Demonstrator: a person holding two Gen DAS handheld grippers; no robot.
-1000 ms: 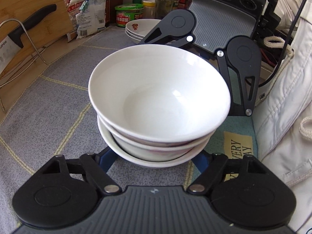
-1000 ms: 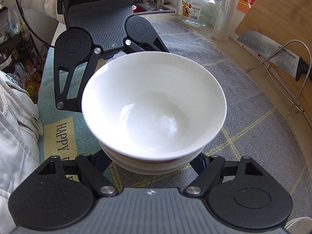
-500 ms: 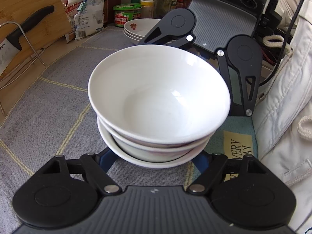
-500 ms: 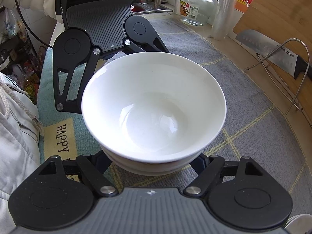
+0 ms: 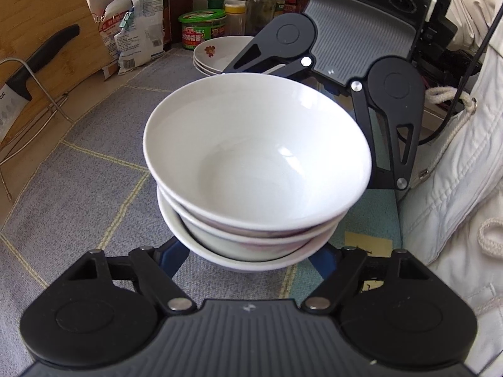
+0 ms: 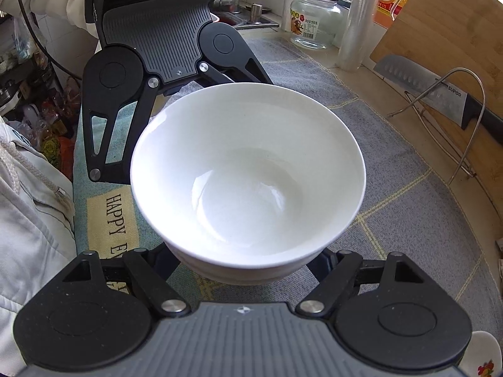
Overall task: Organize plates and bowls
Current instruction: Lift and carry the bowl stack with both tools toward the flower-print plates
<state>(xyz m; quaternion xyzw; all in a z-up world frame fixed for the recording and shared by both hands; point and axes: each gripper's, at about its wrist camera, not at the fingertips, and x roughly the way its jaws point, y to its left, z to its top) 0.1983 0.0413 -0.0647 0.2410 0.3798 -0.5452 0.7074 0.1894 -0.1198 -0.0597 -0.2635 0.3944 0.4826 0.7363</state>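
Note:
A stack of three nested white bowls (image 5: 257, 169) fills the middle of both wrist views, also shown in the right wrist view (image 6: 248, 182). My left gripper (image 5: 248, 260) and my right gripper (image 6: 245, 267) face each other from opposite sides, each with its blue-tipped jaws spread wide around the bottom of the stack. The fingertips are hidden under the bowls, so I cannot tell whether they touch. A stack of white plates (image 5: 217, 53) with a red flower print sits behind, at the back of the mat.
A grey checked mat (image 5: 94, 163) covers the counter. A wire rack holding a knife (image 6: 440, 91) and a wooden cutting board (image 6: 446, 31) stand along the wall. Jars, bottles and packets (image 5: 201, 28) line the back. The person's white jacket (image 5: 456, 169) borders the near edge.
The view of the bowl stack has shifted slightly, with more of the back counter showing. The grippers' hold around the stack looks unchanged.

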